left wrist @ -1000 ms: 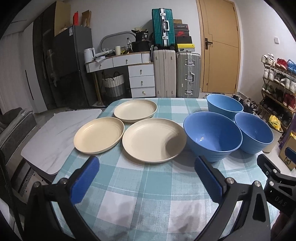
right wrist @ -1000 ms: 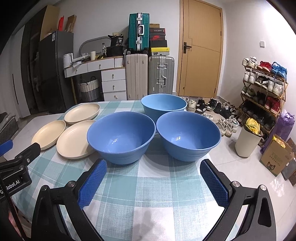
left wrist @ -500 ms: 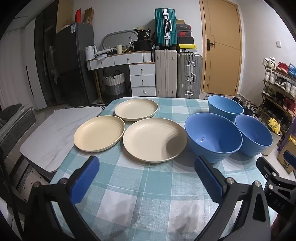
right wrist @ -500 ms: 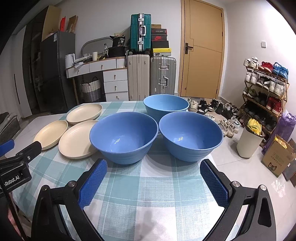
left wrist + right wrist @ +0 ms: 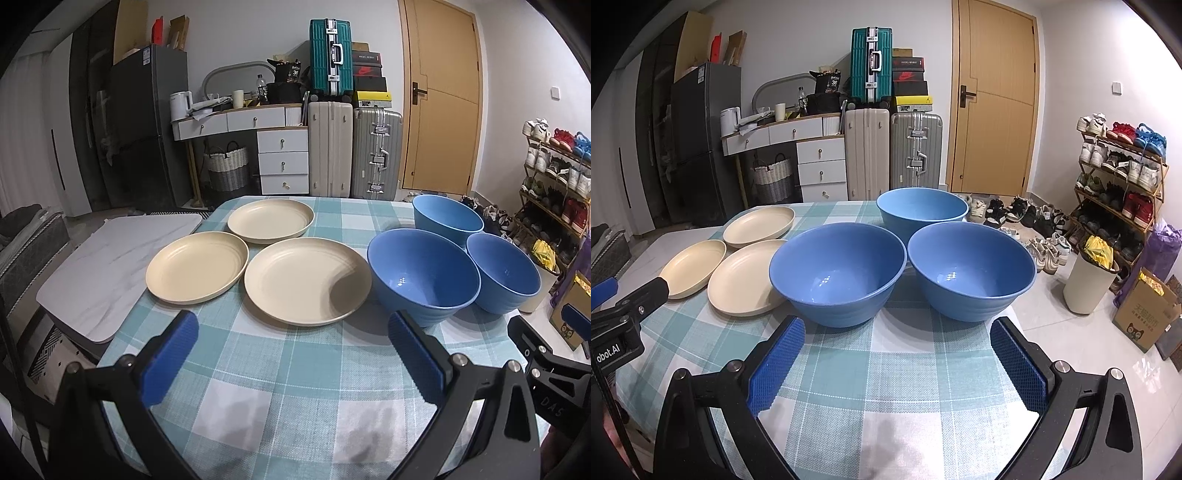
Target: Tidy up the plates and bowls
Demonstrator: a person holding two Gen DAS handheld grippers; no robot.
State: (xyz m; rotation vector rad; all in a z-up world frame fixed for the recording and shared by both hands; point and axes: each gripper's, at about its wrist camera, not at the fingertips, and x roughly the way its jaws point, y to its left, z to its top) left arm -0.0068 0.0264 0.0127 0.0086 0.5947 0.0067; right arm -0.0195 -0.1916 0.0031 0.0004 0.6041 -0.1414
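Plates (image 5: 307,280) ahead of left hand-held gripper (image 5: 291,354), bowls (image 5: 838,273) ahead of right hand-held gripper (image 5: 897,360)

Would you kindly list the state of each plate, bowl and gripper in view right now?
Far plate: upright, empty, unstacked.
Left plate: upright, empty, unstacked.
Near plate: upright, empty, unstacked.
Far bowl: upright, empty, not nested.
Left bowl: upright, empty, not nested.
Right bowl: upright, empty, not nested.
Left gripper: open, holding nothing.
Right gripper: open, holding nothing.
Door: closed.
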